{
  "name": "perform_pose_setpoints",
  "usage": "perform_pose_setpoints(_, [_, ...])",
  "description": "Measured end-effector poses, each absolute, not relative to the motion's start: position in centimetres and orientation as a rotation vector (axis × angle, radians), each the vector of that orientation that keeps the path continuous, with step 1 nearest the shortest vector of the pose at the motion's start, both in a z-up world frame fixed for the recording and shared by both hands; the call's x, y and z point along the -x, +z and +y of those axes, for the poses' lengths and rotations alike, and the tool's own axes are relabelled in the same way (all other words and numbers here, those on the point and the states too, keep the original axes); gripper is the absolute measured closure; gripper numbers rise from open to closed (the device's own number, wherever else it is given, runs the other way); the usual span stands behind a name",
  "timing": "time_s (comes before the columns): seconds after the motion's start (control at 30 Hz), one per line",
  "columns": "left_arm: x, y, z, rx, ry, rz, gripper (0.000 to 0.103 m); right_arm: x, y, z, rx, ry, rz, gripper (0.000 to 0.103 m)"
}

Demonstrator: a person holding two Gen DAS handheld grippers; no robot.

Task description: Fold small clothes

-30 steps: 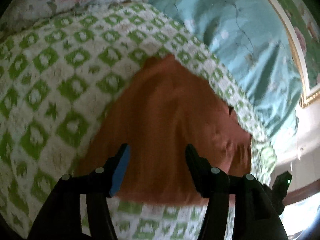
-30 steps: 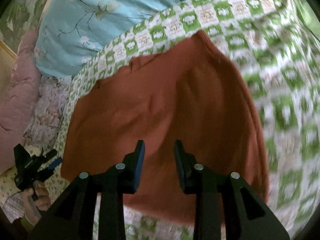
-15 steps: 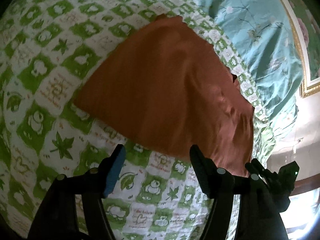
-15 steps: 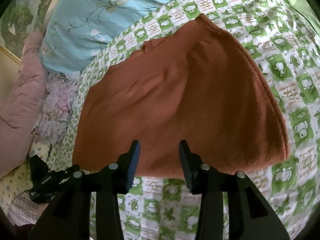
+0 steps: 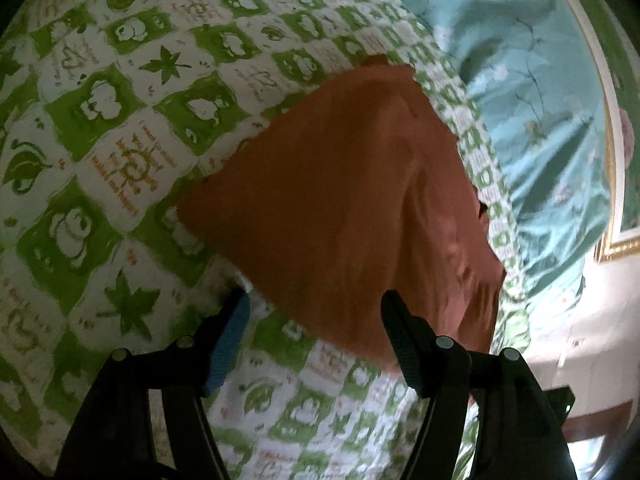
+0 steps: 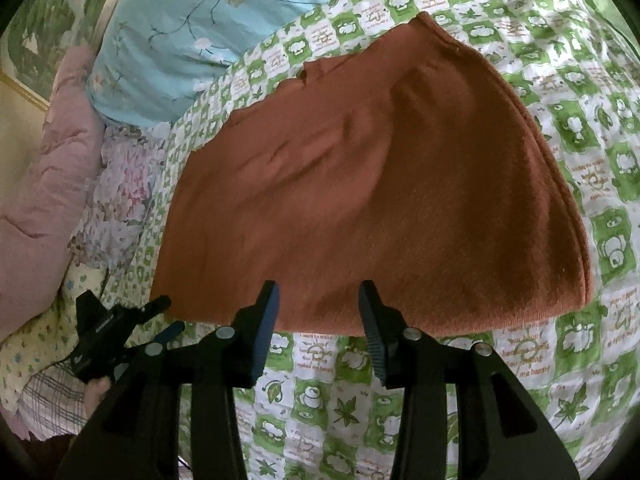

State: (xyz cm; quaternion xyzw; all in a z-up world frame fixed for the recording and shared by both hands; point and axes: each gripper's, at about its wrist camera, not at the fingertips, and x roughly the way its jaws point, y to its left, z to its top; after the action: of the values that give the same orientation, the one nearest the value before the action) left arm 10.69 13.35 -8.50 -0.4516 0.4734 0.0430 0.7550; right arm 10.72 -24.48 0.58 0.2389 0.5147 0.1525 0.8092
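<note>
A rust-brown knitted garment (image 6: 380,184) lies folded flat on a green and white patterned bedspread (image 6: 600,160). It also shows in the left wrist view (image 5: 340,208). My right gripper (image 6: 318,300) is open and empty, its fingertips just over the garment's near edge. My left gripper (image 5: 314,312) is open and empty, hovering at the garment's near left corner; its jaws stand wide apart. The left gripper also shows from the side at the lower left of the right wrist view (image 6: 116,328), held in a hand.
A light blue floral pillow (image 6: 224,20) lies beyond the garment. A pink quilt (image 6: 44,168) and floral bedding (image 6: 120,184) are at the left. A framed picture (image 5: 616,120) hangs at the right in the left wrist view.
Both grippers have drawn back from over the garment toward its near edge. The garment stays flat on the bedspread. The right jaws have opened wider.
</note>
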Motion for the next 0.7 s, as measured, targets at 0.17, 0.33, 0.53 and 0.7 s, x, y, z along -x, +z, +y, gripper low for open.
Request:
perform_pose_setpoints(0.17, [-12.7, -8.6, 13.7, 0.967, 0.136, 0.977, 0.032, -11.3, 0.4, -24.7, -0.501, 0.34, 1.114, 0.06])
perform_pose_setpoints(0.33, [-14.5, -8.5, 14.6, 0.975, 0.177, 0.942, 0.035, -12.1, 0.0, -25.7, -0.507, 0.345, 1.124, 0.06])
perform_pose_setpoints(0.53, [-15.5, -7.5, 14.3, 0.908, 0.176, 0.946, 0.075, -13.1, -0.1, -27.2, -0.525, 0.343, 1.116, 0.06])
perform_pose_setpoints(0.7, [-16.7, -2.7, 10.4, 0.695, 0.082, 0.91, 0.086, -13.9, 0.1, -28.5, -0.523, 0.341, 1.098, 0.06])
